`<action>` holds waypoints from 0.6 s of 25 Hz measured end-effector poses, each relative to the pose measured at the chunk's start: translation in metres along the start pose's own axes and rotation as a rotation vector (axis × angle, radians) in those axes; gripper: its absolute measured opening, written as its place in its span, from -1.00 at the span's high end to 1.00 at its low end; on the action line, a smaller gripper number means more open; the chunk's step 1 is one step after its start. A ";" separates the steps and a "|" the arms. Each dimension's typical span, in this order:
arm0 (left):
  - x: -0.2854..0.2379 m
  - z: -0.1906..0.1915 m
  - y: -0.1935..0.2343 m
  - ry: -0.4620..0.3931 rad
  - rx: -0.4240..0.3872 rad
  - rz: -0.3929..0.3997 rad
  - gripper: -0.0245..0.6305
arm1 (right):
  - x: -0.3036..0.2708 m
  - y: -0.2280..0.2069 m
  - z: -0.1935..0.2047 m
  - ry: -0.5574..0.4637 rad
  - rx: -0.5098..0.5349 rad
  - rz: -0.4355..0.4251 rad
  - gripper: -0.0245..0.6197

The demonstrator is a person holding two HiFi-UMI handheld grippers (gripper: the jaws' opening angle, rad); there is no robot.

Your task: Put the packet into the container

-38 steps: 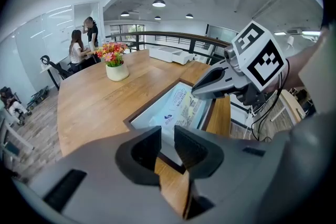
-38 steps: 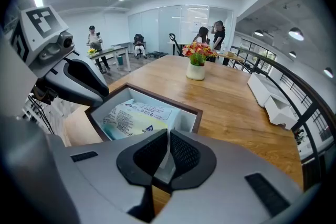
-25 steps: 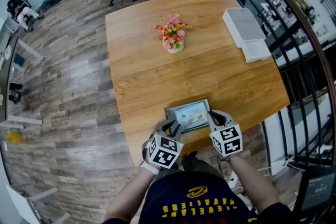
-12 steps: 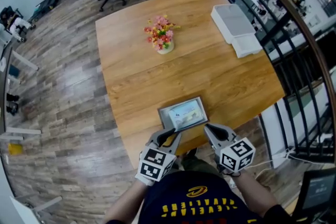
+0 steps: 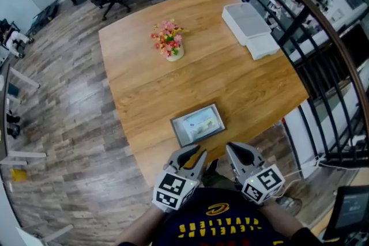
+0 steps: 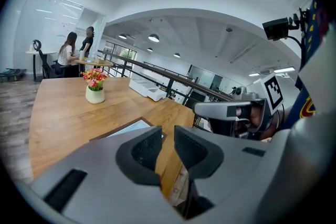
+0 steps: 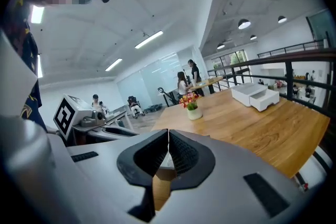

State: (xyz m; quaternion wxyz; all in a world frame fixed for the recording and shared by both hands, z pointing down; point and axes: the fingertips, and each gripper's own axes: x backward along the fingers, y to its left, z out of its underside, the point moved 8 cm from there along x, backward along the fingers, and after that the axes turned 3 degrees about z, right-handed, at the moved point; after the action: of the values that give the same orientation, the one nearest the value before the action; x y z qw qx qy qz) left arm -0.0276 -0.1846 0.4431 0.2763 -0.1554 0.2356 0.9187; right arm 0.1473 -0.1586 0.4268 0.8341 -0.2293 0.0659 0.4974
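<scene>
Packet (image 5: 198,124) flat on the table (image 5: 230,89) close to its near edge, untouched, well apart from the white container (image 5: 249,23) at the far right corner. Left gripper (image 5: 193,154) and right gripper (image 5: 237,150) both low by the body, just short of the table edge, aimed toward the packet from either side, probably poised for a reach rather than at work. Left jaws a little apart with nothing between them. Right jaws pressed together, also empty. Only from the head view: the whole layout, with the flowers (image 5: 168,40) standing beyond the packet toward the far end. Only from the left gripper view: the clear gap between its pads, with part of the packet showing just past them. Only from the right gripper view: the closed seam of its pads, and the container side-on, a smaller box-like part just beside it.
</scene>
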 end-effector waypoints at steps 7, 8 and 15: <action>0.009 0.002 -0.005 -0.031 -0.045 0.005 0.70 | 0.014 0.017 -0.002 -0.070 0.074 0.024 0.87; 0.010 0.003 -0.005 -0.033 -0.047 0.007 0.70 | 0.014 0.018 0.000 -0.067 0.070 0.025 0.87; 0.019 -0.001 -0.009 -0.061 -0.051 0.002 0.70 | 0.014 0.025 -0.001 -0.059 0.064 0.008 0.87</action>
State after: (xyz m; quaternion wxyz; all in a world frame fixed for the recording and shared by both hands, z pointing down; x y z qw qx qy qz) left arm -0.0371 -0.1698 0.4315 0.2784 -0.1341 0.2038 0.9290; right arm 0.1328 -0.1380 0.4133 0.8407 -0.1874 0.0582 0.5047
